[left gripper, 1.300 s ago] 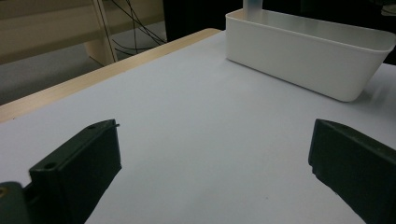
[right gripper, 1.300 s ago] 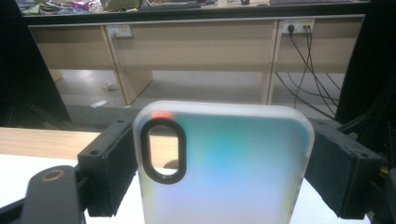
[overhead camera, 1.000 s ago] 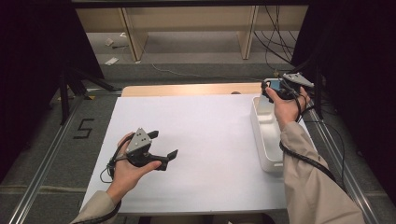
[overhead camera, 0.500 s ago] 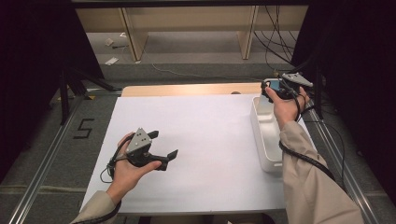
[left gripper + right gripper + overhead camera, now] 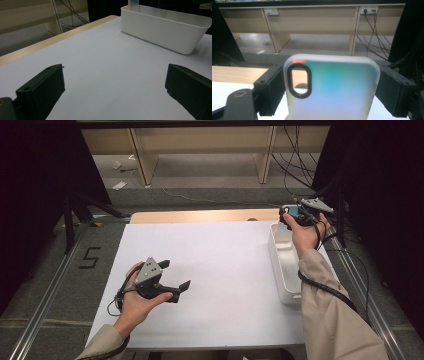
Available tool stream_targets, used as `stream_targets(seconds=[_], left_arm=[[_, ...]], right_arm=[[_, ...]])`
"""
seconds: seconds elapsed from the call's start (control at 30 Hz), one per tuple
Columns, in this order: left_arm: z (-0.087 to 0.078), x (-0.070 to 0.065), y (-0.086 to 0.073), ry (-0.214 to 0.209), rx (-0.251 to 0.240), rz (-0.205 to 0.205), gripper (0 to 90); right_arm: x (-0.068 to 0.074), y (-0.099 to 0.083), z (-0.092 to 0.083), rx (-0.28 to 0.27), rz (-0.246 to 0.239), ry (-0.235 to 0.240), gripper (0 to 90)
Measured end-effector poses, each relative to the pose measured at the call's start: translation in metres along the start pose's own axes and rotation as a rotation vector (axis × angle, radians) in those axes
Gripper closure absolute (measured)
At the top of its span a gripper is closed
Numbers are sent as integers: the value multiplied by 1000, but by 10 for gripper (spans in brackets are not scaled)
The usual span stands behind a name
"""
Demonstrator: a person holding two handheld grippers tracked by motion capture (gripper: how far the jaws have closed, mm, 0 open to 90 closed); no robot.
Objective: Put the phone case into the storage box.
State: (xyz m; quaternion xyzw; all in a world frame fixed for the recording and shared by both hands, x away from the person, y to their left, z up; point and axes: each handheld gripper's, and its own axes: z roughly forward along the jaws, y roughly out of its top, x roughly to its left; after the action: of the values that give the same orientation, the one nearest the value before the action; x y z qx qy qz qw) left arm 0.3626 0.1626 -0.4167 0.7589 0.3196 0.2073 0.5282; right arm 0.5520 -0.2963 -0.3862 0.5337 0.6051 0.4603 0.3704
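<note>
1. My right claw has a phone case between its two black jaws. The jaws press on the case's two long sides, so the claw is holding it.
2. The phone case stands upright in the right gripper view. It is milky and see-through, with soft blue-green colours in it. It has a long oval hole with a dark ring near its top left corner, and a small orange mark just above that hole.
3. From the high view, my right claw is up at the far right of the tabletop, just past the far end of a white bin. The case shows there as a small blue patch.
4. The white bin is long with round corners. It sits on the right side of the tabletop, under my right arm.
5. My left claw is near me on the left side, low over the white tabletop. Its jaws are wide apart and nothing is between them.
6. In the left gripper view I see the two black jaws far apart, bare white tabletop between them, and the white bin farther off.
7. The two claws are well apart from each other.
</note>
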Motion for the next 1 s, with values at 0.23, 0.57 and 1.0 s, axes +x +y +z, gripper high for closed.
stream_targets(seconds=[0.23, 0.57, 1.0], left_arm=[[0, 0, 0, 0, -1, -1, 17], [0, 0, 0, -1, -1, 0, 17], [0, 0, 0, -1, -1, 0, 17]], right_arm=[[0, -1, 2, 4, -5, -1, 182], [1, -3, 5, 16, -12, -6, 181], [2, -6, 9, 32, -18, -10, 181]])
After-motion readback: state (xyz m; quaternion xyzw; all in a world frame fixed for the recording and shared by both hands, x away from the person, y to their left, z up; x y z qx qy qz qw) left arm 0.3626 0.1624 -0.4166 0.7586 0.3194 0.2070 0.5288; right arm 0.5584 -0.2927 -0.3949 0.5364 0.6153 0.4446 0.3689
